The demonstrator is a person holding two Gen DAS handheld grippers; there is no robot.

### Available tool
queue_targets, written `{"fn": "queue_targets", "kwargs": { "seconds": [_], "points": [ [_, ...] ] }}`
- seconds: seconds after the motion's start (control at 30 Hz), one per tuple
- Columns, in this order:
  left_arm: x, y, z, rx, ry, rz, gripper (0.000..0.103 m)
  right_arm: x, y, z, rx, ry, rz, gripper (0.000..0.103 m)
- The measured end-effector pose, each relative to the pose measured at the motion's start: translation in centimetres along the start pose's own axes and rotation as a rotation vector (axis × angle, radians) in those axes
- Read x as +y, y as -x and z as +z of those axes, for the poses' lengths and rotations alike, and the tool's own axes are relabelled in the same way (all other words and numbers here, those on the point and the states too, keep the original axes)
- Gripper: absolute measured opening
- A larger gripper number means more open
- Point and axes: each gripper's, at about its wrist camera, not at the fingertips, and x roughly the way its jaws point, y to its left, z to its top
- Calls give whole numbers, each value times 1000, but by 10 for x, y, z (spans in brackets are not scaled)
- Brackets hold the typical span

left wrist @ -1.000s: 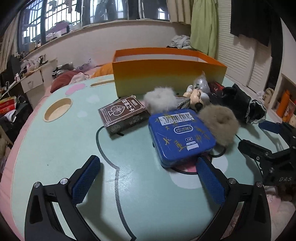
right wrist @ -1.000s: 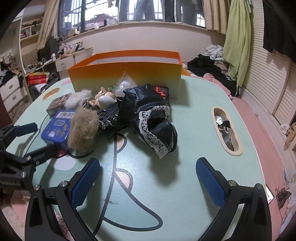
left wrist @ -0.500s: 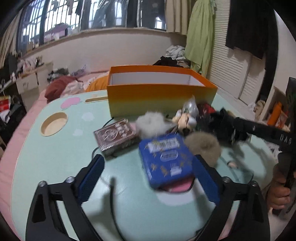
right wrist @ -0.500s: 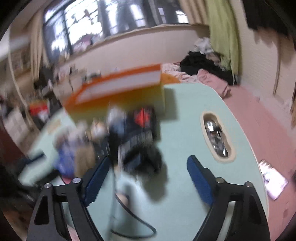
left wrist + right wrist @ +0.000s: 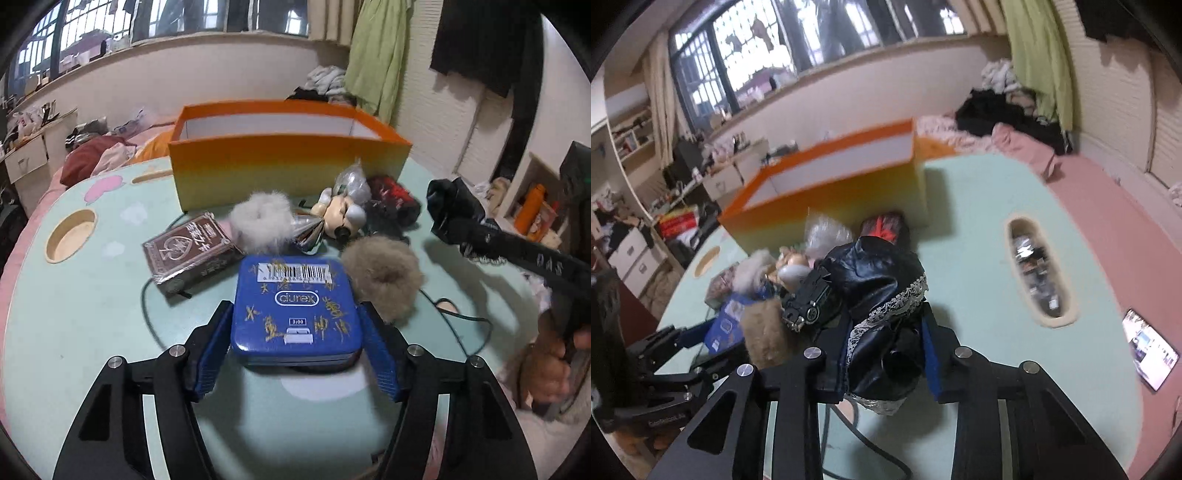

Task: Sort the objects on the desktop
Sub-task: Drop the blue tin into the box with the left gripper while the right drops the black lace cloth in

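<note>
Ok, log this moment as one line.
left gripper: closing on blue tin | right gripper: closing on black garment | orange box: empty

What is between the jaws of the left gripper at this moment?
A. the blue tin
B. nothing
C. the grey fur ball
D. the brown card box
A: in the left wrist view the blue tin sits between the jaws of the left gripper, which have just been closing onto its sides.
</note>
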Motion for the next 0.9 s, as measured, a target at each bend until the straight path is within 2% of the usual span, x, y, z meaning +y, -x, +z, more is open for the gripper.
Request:
{"fn": "queue_targets", "kwargs": {
  "seconds": [0.13, 0.23, 0.43, 0.5, 0.6, 0.67, 0.73, 0.77, 0.83, 0.9],
  "points": [
    [3, 24, 17, -73, -3, -1, 66, -7, 19, 19, -46, -28, 16, 31],
    [2, 33, 45, -124, -5, -8, 66, -5, 24, 43, -69, -27, 41, 31],
    [10, 35, 125, -246, 53, -46, 66, 11, -15, 103, -35, -35, 93, 31],
    [13, 17, 149, -228, 79, -54, 66, 16, -38, 123, -4, -49, 109, 31],
    [20, -29, 167, -153, 142, 5, 66, 17, -74, 140, 65, -73, 88, 38],
    [32, -54, 172, -112, 212, 49, 66, 18, -95, 148, 125, -43, 67, 39],
    [40, -53, 165, -117, 260, 12, 66, 15, -93, 150, 102, -43, 37, 40],
    [40, -47, 161, -125, 260, -9, 66, 11, -84, 146, 69, -49, 33, 42],
    [36, -31, 152, -133, 228, -12, 68, 8, -60, 133, 21, -43, 51, 63],
    [26, -9, 138, -124, 173, 5, 77, 7, -38, 117, 3, -18, 55, 76]
  ]
}}
